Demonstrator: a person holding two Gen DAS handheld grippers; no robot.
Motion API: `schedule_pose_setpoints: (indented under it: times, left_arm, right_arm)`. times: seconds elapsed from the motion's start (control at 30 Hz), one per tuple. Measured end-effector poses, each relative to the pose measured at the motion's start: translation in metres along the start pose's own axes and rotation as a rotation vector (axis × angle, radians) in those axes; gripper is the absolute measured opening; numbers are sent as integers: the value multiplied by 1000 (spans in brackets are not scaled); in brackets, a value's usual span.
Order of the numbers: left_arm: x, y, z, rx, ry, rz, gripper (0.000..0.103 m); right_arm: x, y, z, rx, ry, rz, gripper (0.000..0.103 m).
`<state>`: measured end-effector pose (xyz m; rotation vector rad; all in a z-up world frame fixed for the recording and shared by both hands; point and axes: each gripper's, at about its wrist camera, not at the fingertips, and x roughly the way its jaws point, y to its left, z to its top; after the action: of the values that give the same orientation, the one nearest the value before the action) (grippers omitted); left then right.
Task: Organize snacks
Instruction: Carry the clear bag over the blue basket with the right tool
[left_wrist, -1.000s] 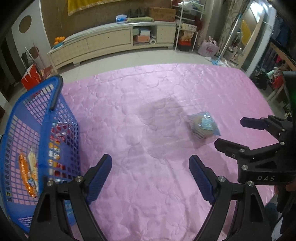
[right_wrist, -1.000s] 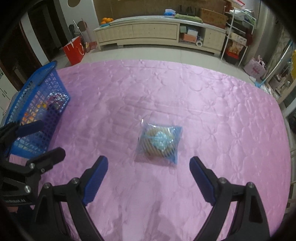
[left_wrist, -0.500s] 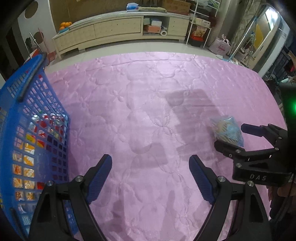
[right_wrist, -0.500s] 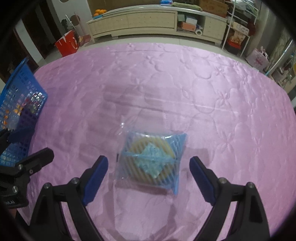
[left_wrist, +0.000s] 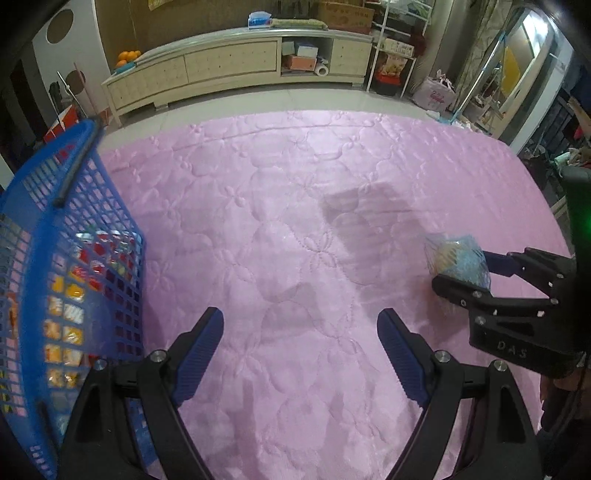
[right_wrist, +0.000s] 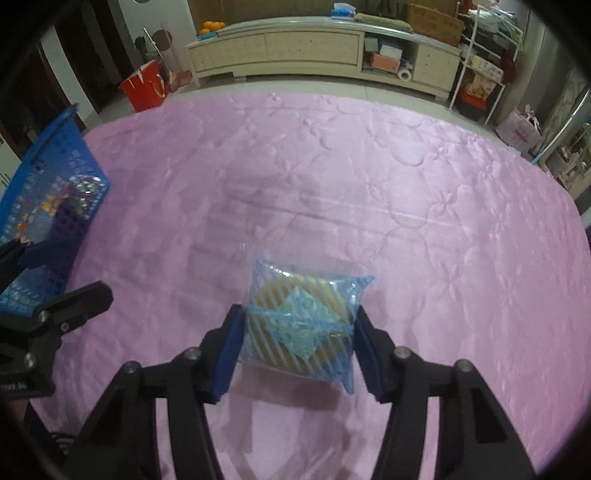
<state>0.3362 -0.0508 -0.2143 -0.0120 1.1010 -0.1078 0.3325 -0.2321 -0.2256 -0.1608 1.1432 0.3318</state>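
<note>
A wide bed covered by a shiny pink quilted bedspread (right_wrist: 406, 192), stitched with flower shapes, fills both views. On it lies a small square snack packet (right_wrist: 301, 325), crinkly clear plastic printed with pale blue stripes over something yellow inside. The right gripper (right_wrist: 295, 343), black with flat blue ribbed pads, has the packet between its jaws, which are closing; both pads touch the packet's sides and the wrapper bulges slightly. In the left wrist view the same packet (left_wrist: 456, 258) sits at the far right, between those pads. The left gripper (left_wrist: 301, 332) hangs over bare quilt with its jaws wide apart and nothing between them. At the left edge stands a blue plastic lattice basket (left_wrist: 92, 206) holding colourful wrapped snacks.
</note>
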Motion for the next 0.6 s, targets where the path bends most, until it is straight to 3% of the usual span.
schedule_pose_setpoints:
  times: [0.6]
  left_arm:
    - [-142, -12, -42, 22, -198, -4, 84]
  right_arm:
    - [-160, 54, -32, -44, -190, 9, 61]
